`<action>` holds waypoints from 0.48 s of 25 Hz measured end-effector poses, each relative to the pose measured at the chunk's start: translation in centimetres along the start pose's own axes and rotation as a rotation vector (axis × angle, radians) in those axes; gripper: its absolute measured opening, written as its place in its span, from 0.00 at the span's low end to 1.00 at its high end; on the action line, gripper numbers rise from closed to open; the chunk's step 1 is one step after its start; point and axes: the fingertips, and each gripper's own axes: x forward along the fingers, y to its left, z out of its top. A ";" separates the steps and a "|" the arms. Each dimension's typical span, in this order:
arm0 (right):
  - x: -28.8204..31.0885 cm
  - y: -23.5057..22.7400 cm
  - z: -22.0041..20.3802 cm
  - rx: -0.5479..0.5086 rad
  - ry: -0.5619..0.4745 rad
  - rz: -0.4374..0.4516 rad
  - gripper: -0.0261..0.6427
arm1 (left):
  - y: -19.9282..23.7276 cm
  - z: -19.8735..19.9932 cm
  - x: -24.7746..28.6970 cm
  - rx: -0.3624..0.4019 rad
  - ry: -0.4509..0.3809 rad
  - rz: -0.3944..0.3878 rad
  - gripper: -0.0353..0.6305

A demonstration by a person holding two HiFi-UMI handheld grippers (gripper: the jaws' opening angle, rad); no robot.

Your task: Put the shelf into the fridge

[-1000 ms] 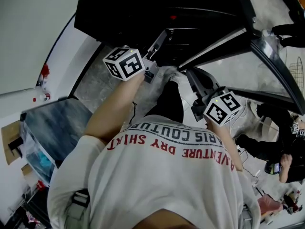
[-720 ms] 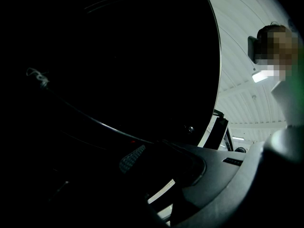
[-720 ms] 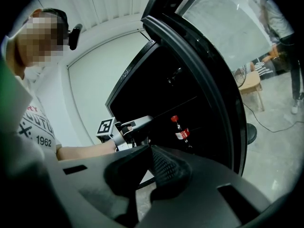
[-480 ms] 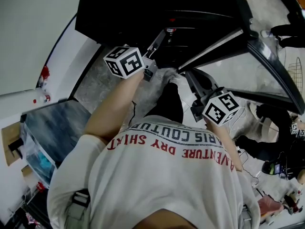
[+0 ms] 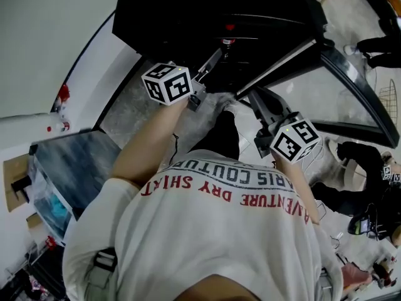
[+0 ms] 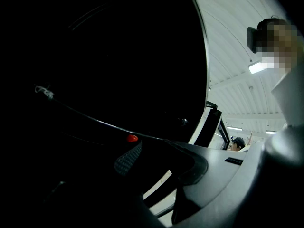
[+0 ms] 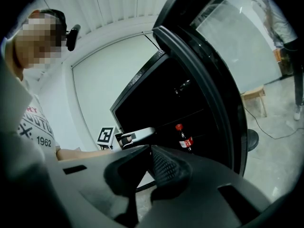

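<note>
Head view, left to right: the left gripper (image 5: 216, 54) reached from a bare forearm into the dark mouth of the black fridge (image 5: 188, 11), with its marker cube over grey floor (image 5: 141, 115). The right gripper (image 5: 255, 100) sat lower and further right, just beside the inner edge of the open glass door (image 5: 326, 96). A bystander (image 5: 351, 190) in dark clothes was at the right edge, well apart. The wearer's white shirt (image 5: 219, 243) filled the lower frame. Left gripper view: the interior was almost black. The shelf (image 6: 90, 116) showed only as a thin pale edge slanting from upper left down to the right, inside the fridge. One textured pad (image 6: 127, 158) lay just under that edge, and the red cap of a bottle (image 6: 132, 138) sat right above the pad. The left jaws stood well apart and had just been opening. The gap between them was dark and nothing could be made out in it. Whether the pad touched the shelf could not be told. Right gripper view: the right jaws were pressed together, pad to pad, with nothing seen between them. Beyond them, from left to right, were the left gripper in front of the fridge, the bottle upright inside, and the door's black frame sweeping down the right side.
</note>
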 end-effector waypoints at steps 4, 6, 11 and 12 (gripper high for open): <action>-0.3 1.5 1.8 -0.055 -0.008 0.026 0.08 | -1.7 -0.5 -1.7 -0.005 0.041 -0.008 0.27; -0.5 2.3 2.7 -0.096 -0.001 0.037 0.08 | -3.0 -0.7 -2.7 0.004 0.067 -0.019 0.27; -1.0 4.8 4.9 -0.170 0.003 0.075 0.08 | -6.8 0.5 -5.4 0.010 0.089 -0.069 0.25; -1.1 5.4 5.2 -0.177 0.001 0.085 0.08 | -7.8 0.9 -6.0 0.015 0.087 -0.080 0.24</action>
